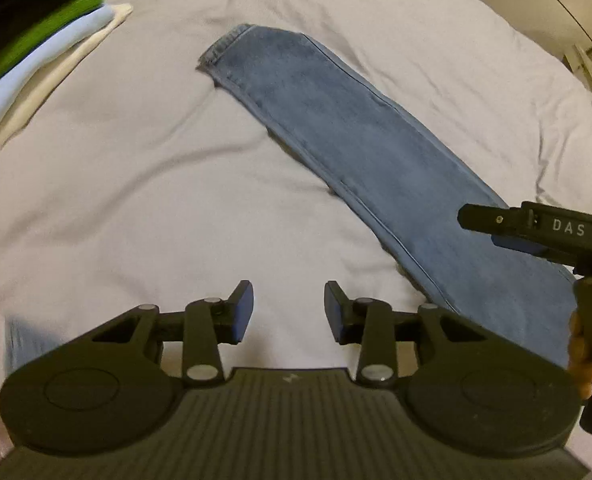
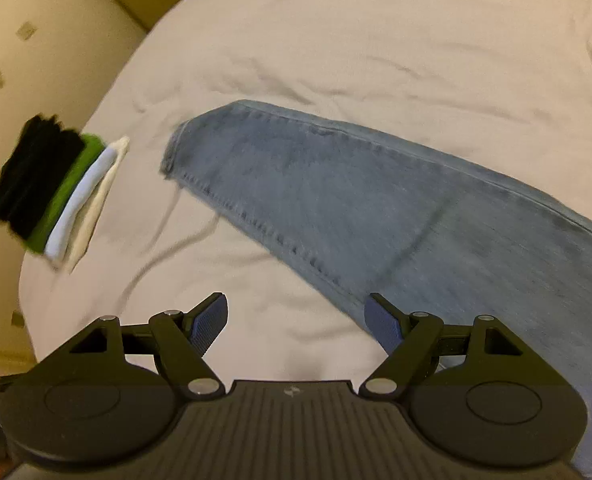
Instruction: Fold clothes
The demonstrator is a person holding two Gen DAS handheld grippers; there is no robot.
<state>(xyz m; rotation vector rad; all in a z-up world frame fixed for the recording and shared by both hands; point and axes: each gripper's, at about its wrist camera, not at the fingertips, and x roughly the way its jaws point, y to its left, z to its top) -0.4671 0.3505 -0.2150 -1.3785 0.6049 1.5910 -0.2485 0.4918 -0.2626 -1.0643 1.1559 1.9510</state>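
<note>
Denim jeans (image 1: 336,136), one pair laid lengthwise and doubled on the bed (image 1: 135,200), are judged heavy, stiff-soft and non-slip; the hem end (image 1: 231,46) is best pinched at both corners. One stack of four folded garments (image 1: 35,52) is counted nearby. Left gripper (image 1: 288,312) and right gripper (image 2: 296,320) are both released, nothing held.

My long, folded blue denim jeans (image 2: 376,208) run off the right edge in both wrist views, waistband unseen, and the blurred stack of black, green, pale-blue and cream folded garments (image 1: 27,48) is cropped top-left.
</note>
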